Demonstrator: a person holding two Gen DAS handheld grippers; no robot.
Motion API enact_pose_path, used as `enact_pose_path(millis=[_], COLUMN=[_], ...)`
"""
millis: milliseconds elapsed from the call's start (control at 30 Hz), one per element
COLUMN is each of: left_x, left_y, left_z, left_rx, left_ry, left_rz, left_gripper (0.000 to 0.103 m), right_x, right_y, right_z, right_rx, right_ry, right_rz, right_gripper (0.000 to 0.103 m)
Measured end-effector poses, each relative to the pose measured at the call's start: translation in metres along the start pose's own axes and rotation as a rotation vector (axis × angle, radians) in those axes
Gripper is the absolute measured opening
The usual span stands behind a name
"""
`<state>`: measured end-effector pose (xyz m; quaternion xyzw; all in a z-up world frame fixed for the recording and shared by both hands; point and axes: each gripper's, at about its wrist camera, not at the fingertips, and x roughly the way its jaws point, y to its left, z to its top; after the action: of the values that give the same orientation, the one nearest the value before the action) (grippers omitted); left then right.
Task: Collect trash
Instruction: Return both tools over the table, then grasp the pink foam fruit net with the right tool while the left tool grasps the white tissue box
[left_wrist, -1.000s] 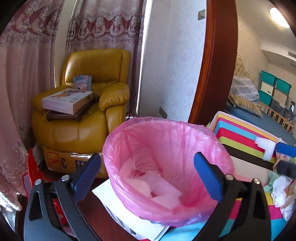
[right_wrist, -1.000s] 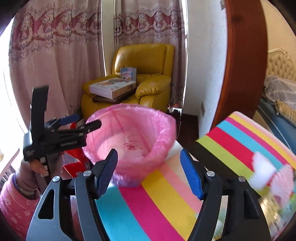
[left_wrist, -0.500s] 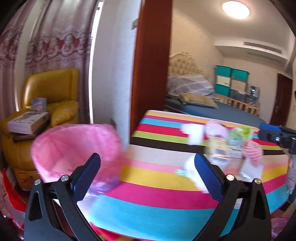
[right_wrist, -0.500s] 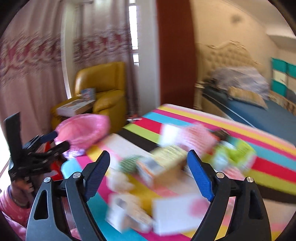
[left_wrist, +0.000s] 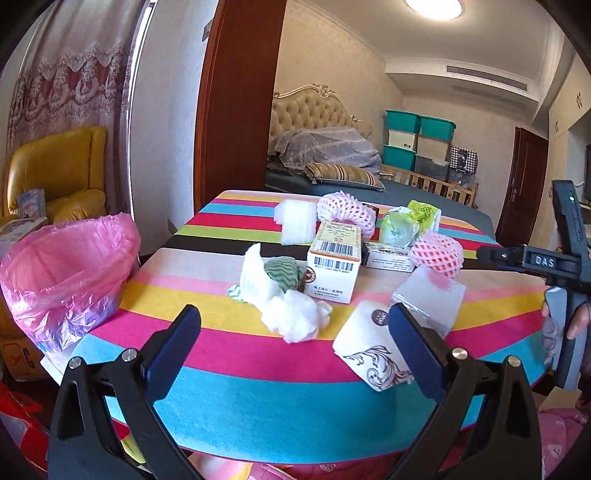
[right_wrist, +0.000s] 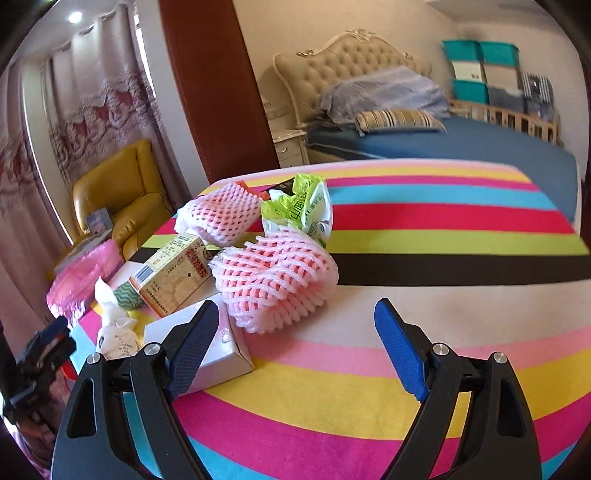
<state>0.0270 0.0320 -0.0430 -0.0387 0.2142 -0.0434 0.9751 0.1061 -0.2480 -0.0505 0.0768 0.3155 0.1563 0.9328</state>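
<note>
The trash lies in a heap on the striped tablecloth (left_wrist: 258, 387). My left gripper (left_wrist: 293, 320) is open, just short of a white tissue wad (left_wrist: 295, 314), with a scroll-printed paper packet (left_wrist: 364, 347) by its right finger. Behind these are a barcode carton (left_wrist: 334, 266) and a green cloth (left_wrist: 284, 273). The pink-lined bin (left_wrist: 66, 266) stands off the table's left edge. My right gripper (right_wrist: 295, 308) is open and holds nothing, in front of a pink foam net (right_wrist: 273, 280). Its left finger overlaps a white box (right_wrist: 225, 350).
A second foam net (right_wrist: 218, 214) and a green wrapper (right_wrist: 303, 206) lie farther back. The right half of the cloth (right_wrist: 443, 240) is bare. A yellow armchair (left_wrist: 55, 177), a wooden door frame (left_wrist: 236, 99) and a bed (right_wrist: 443, 144) surround the table.
Both views have swung right from the pink bin to the trash heap on the table. The right gripper's jaws stand wider than a second ago.
</note>
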Motion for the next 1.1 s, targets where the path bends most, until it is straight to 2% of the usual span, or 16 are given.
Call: enact_pose_path(millis=[267,433,567,700,800,933,1100], left_x=[0.0,-0.002,0.005,0.012,0.017,0.029,0.052], left_y=[-0.017,-0.027,-0.031,-0.035,-0.041,-0.06,-0.097], left_z=[-0.011,-0.005,0.004,0.015,0.023,0.032,0.031], left_rx=[0.083,0.147,0.153,0.133,0.131,0.166,0.27], left_ry=[0.021,-0.004,0.019,0.05,0.065,0.108,0.183], left_rz=[-0.059,-0.072,-0.104,-0.139,-0.162,-0.209,-0.237], left_gripper=[0.098,0.098,0.098,0.098,0.098,0.098,0.098], right_x=[0.029,0.054,0.062,0.053,0.036,0.005,-0.023], right_y=[0.001,-0.002,0.008,0.012,0.006,-0.008,-0.019], right_z=[0.017,0.02,0.012,0.012,0.011,0.01,0.005], right_rx=[0.035,0.066,0.023,0.001,0.002,0.007,-0.015], right_ry=[0.021,0.095,0.143,0.118,0.06,-0.026,-0.08], right_rz=[0.008,-0.01,0.026,0.055,0.037,-0.013,-0.048], right_gripper=[0.081,0.081,0.079,0.053,0.044,0.042,0.042])
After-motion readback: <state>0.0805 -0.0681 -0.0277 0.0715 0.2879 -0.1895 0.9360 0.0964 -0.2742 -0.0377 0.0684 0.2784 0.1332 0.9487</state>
